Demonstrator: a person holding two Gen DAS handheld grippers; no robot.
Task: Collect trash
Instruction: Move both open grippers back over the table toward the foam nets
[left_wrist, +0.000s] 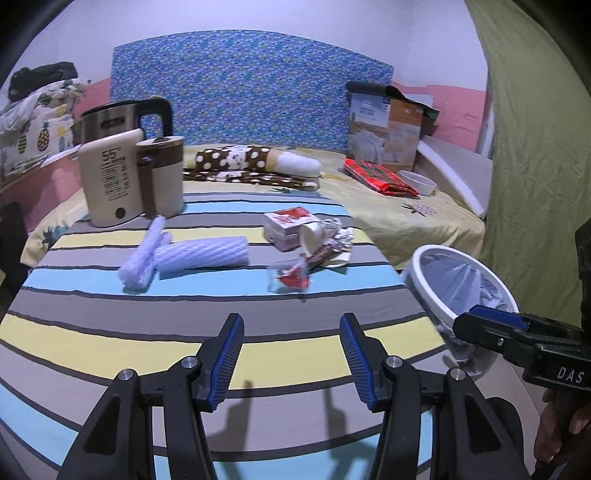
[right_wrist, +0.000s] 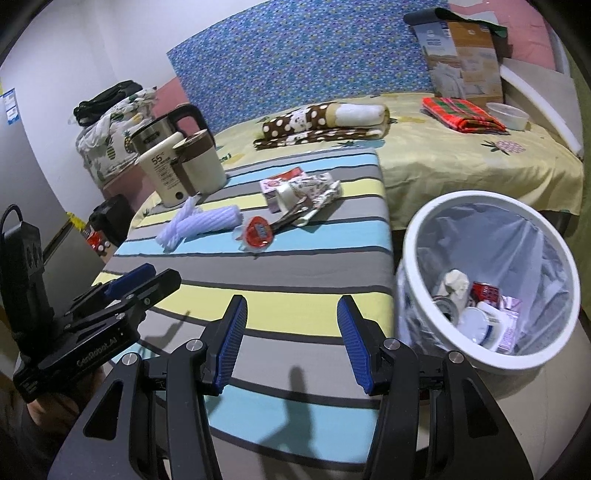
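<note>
On the striped tabletop (right_wrist: 280, 280) in front of me, several pieces of trash lie waiting, grouped toward its far half. There are two white foam net sleeves (left_wrist: 201, 254) lying side by side and touching, a clear plastic cup with a red lid (right_wrist: 257, 233) near them, and a heap made of a small red and white carton (left_wrist: 286, 225), a tipped paper cup (left_wrist: 312, 236) and crumpled wrappers (left_wrist: 334, 245) pressed together.

To my right, just beside the tabletop's edge, stands a white trash bin (right_wrist: 413, 236) lined with a clear bag. Its bottom already holds some rubbish: a crumpled pale wad, a small red box, white containers and a pinkish packet. So I judge the job partly done, with the bin started and the tabletop pile not yet cleared.

My left gripper (left_wrist: 291, 354) hangs over the near stripes with its blue pads well apart and nothing between them. My right gripper (right_wrist: 291, 332) is likewise spread wide and empty, angled so the bin sits at its right side.

At the tabletop's far left corner stand a cream thermos jug (left_wrist: 110, 184) and a steel kettle (left_wrist: 110, 122); I take these as belongings, not trash. Behind lies a bed (right_wrist: 480, 162) with folded blankets.

What remains, by my reckoning, is every loose item on the stripes.
</note>
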